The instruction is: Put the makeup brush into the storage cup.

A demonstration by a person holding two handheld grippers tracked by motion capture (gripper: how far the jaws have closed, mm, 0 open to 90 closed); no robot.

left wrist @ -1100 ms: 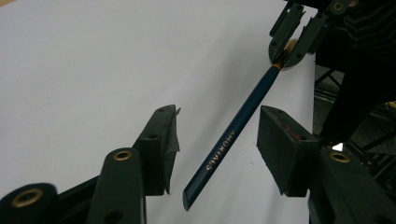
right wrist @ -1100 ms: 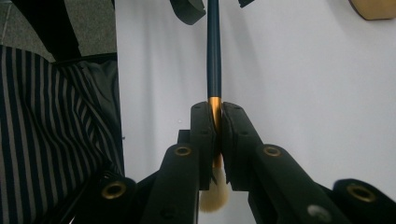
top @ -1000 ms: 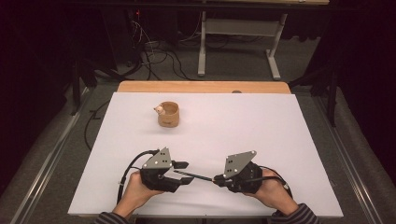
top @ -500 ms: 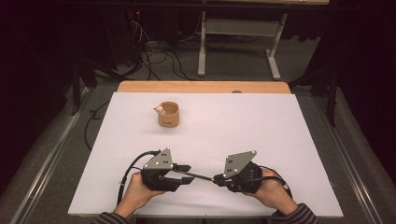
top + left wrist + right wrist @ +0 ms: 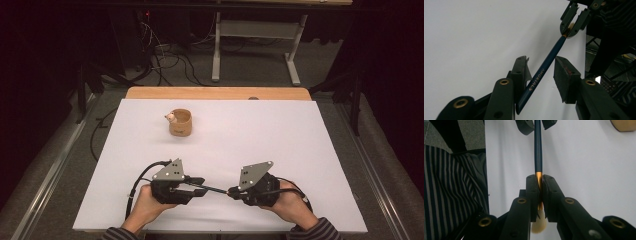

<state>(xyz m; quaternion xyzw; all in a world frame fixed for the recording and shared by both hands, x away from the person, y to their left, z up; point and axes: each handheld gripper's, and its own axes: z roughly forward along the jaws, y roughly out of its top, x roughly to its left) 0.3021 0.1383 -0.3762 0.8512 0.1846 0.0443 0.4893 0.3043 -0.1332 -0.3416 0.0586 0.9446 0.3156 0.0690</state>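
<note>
A brush (image 5: 215, 189) with a dark blue handle (image 5: 541, 72), a gold ferrule and pale bristles (image 5: 539, 225) spans the gap between my two grippers near the table's front edge. My right gripper (image 5: 232, 191) is shut on the ferrule, as the right gripper view (image 5: 540, 178) shows close up. My left gripper (image 5: 200, 186) is open around the handle's other end. In the left gripper view (image 5: 540, 60) the handle leans against one jaw and stands clear of the other. The right gripper (image 5: 572, 23) shows at the far end.
A small round wooden cup (image 5: 181, 123) with a pale little object at its rim (image 5: 171, 118) stands at the back left of the white table sheet (image 5: 280, 140). A wooden board (image 5: 215, 93) runs along the far edge. Striped sleeves lie at the front edge.
</note>
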